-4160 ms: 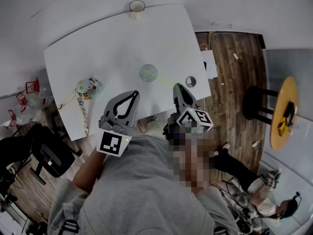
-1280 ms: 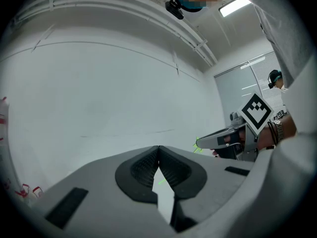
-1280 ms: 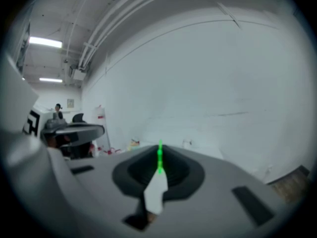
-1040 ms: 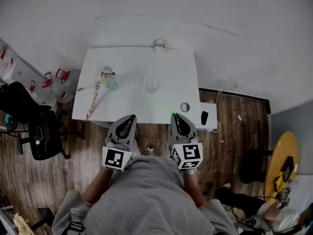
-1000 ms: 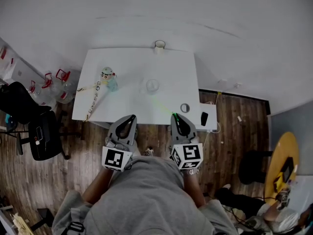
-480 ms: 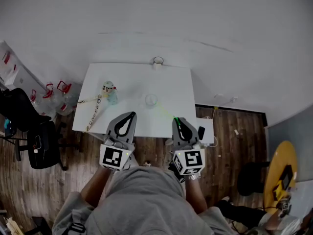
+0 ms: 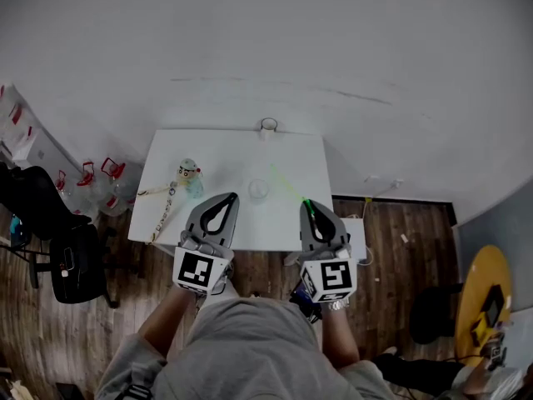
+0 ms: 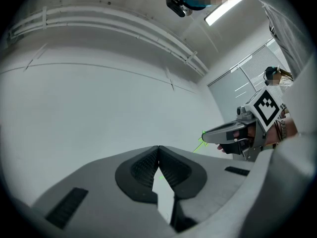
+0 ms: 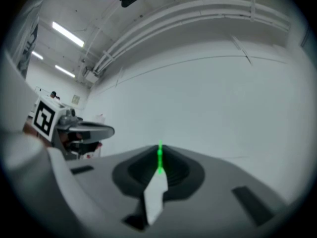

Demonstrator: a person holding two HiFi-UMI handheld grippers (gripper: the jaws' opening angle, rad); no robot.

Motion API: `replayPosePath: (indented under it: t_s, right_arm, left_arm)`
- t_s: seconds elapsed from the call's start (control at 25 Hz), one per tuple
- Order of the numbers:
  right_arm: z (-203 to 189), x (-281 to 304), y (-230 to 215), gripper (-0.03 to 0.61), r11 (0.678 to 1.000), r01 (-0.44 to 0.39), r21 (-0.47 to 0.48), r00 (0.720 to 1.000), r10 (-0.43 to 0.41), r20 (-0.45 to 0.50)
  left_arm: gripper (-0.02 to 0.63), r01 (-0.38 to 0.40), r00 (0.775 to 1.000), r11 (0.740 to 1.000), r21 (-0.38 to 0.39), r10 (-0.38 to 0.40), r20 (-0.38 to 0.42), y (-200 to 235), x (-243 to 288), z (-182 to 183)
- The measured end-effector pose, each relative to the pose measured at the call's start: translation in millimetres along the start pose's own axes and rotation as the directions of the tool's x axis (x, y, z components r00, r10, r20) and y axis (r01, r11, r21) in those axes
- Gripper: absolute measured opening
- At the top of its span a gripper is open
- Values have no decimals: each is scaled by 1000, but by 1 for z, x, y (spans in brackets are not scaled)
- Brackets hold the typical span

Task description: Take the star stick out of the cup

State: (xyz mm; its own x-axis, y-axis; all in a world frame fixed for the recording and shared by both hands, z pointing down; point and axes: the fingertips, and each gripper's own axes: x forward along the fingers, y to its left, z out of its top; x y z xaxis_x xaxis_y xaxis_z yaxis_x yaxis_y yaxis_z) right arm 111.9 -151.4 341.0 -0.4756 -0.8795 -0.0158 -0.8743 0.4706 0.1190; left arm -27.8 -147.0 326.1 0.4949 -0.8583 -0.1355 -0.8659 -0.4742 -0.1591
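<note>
A thin green star stick (image 7: 289,188) is clamped in my right gripper (image 7: 309,206), which is shut on its lower end. The stick slants up and left over the white table (image 7: 218,145), clear of the clear cup (image 7: 259,189) standing mid-table. The right gripper view shows the green stick (image 9: 159,155) poking out between the closed jaws. My left gripper (image 7: 225,200) is shut and holds nothing. Its own view shows closed pads (image 8: 148,167), with the right gripper (image 8: 228,133) and the stick (image 8: 200,144) off to the right. Both grippers are held high, facing a white wall.
A second cup (image 7: 268,125) stands at the table's far edge. A small doll with a lanyard (image 7: 188,174) lies at the table's left. A black chair (image 7: 71,261) and red items (image 7: 87,173) are at the left, a yellow round table (image 7: 483,294) at the right.
The green stick, whose tip was in the cup 4.2 s ago, is now out and held above the table. Both grippers have risen, and the table looks smaller and farther below.
</note>
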Motion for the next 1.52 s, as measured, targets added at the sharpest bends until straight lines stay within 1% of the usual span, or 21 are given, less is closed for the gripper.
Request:
replayPosePath:
  t_s: [0.12, 0.36, 0.56, 0.72, 0.8, 0.96, 1.12, 1.52]
  right_arm:
    - [17, 3, -4, 44, 1000, 13, -17, 999, -13, 34]
    - [34, -1, -10, 44, 999, 41, -36, 996, -38, 76]
    - [35, -2, -12, 44, 999, 53, -10, 994, -51, 93]
    - [36, -4, -11, 44, 998, 57, -18, 993, -54, 100]
    - [35, -6, -13, 44, 998, 60, -18, 993, -58, 99]
    - [36, -7, -12, 44, 998, 61, -16, 993, -59, 106]
    - [37, -7, -13, 44, 998, 58, -20, 992, -56, 112]
    - [35, -3, -12, 44, 998, 55, -27, 992, -51, 117]
  left_arm:
    - [32, -6, 1000, 1000, -27, 6, 4, 6, 4, 8]
    - [32, -3, 1000, 1000, -21, 3, 0, 4, 6, 12]
    - [32, 6, 1000, 1000, -27, -6, 2, -2, 5, 12]
    - [32, 12, 1000, 1000, -19, -12, -7, -5, 4, 10]
    - [32, 19, 1000, 1000, -4, -19, -4, -7, 4, 9]
    - [32, 18, 1000, 1000, -1, -18, 3, -7, 4, 10]
    - [32, 32, 999, 999, -28, -32, 2, -12, 5, 11]
    - [32, 46, 999, 999, -17, -46, -1, -13, 8, 9]
